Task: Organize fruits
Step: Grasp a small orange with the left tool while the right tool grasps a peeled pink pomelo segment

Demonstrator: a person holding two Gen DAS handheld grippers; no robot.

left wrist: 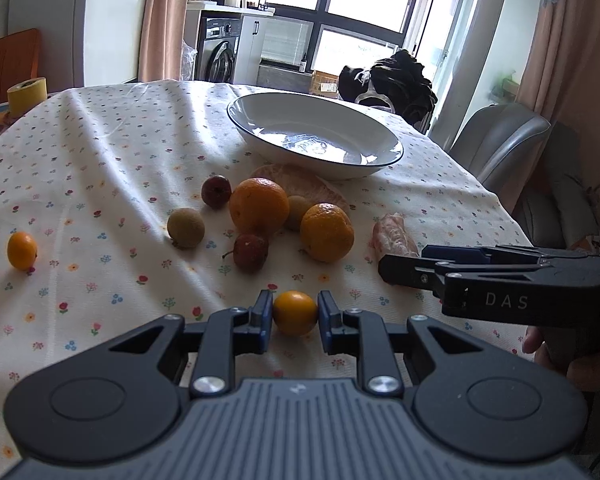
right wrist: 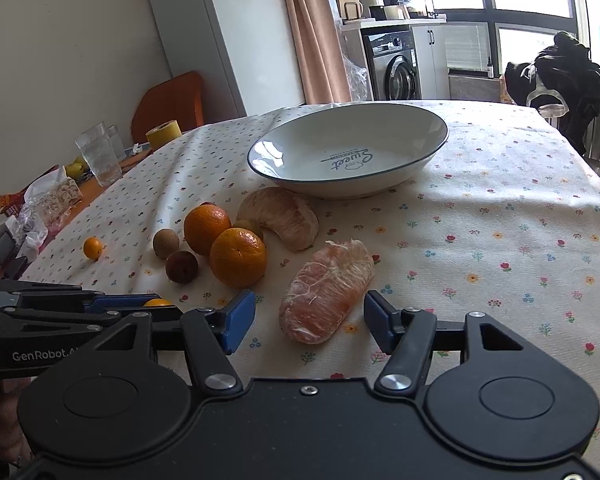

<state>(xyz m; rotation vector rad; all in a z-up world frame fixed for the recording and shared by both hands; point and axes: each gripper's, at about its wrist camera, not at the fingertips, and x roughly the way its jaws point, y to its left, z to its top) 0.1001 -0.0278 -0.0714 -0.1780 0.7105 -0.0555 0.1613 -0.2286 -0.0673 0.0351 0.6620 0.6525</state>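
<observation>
On a flower-print tablecloth (left wrist: pixel 100 152), the left gripper (left wrist: pixel 295 314) holds a kumquat (left wrist: pixel 295 312) low over the cloth, its blue pads pressed to both sides of the fruit. Beside it, the right gripper (right wrist: pixel 309 312) is spread wide around a peeled pomelo wedge (right wrist: pixel 326 292) that lies on the cloth, its fingers well clear of the flesh on either side. Beyond them sits a cluster of loose fruit: two oranges (right wrist: pixel 238 258), brown longans (left wrist: pixel 186 227), dark red small fruits (left wrist: pixel 251 252) and a second, larger pomelo wedge (right wrist: pixel 280 216). Another kumquat (left wrist: pixel 22 250) lies alone well to the left. A white bowl (right wrist: pixel 380 176) with a dark rim stands empty behind the fruit, the larger wedge just in front of it.
</observation>
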